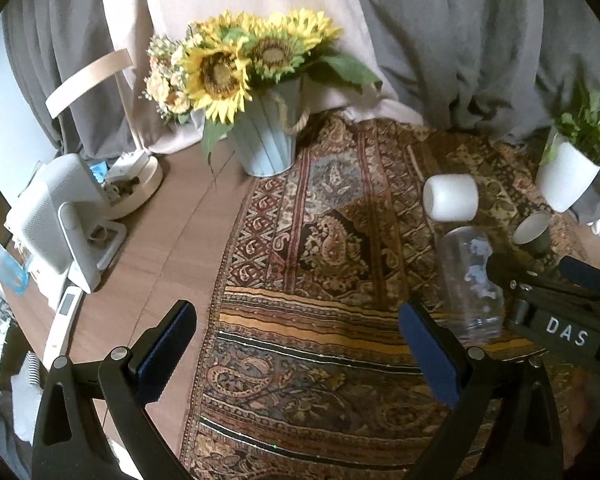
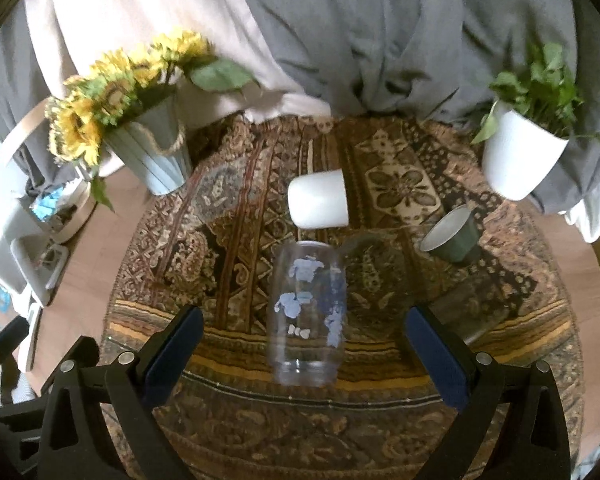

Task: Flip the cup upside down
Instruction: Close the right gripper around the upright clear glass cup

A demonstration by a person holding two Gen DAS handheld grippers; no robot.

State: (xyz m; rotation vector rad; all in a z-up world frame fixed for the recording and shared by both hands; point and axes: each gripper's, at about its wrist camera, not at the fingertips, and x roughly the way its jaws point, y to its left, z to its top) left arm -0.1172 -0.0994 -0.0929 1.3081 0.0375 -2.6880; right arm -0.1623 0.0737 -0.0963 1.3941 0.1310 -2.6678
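A clear glass cup with blue flower prints (image 2: 308, 312) stands on the patterned cloth, centred just ahead of my open right gripper (image 2: 300, 344); its thick base looks to be at the near end. It also shows in the left wrist view (image 1: 470, 280). A white cup (image 2: 318, 199) (image 1: 451, 197) sits beyond it with its closed end showing. A dark green cup with a white inside (image 2: 452, 236) (image 1: 534, 232) stands upright to the right. My left gripper (image 1: 296, 344) is open and empty, left of the glass. The right gripper's body (image 1: 556, 304) shows beside the glass.
A sunflower bucket (image 1: 268, 136) (image 2: 152, 152) stands at the back left and a white plant pot (image 2: 520, 160) (image 1: 568, 176) at the back right. A white fan (image 1: 60, 224), a thermometer (image 1: 62, 324) and clutter fill the wooden table's left edge. Grey curtains hang behind.
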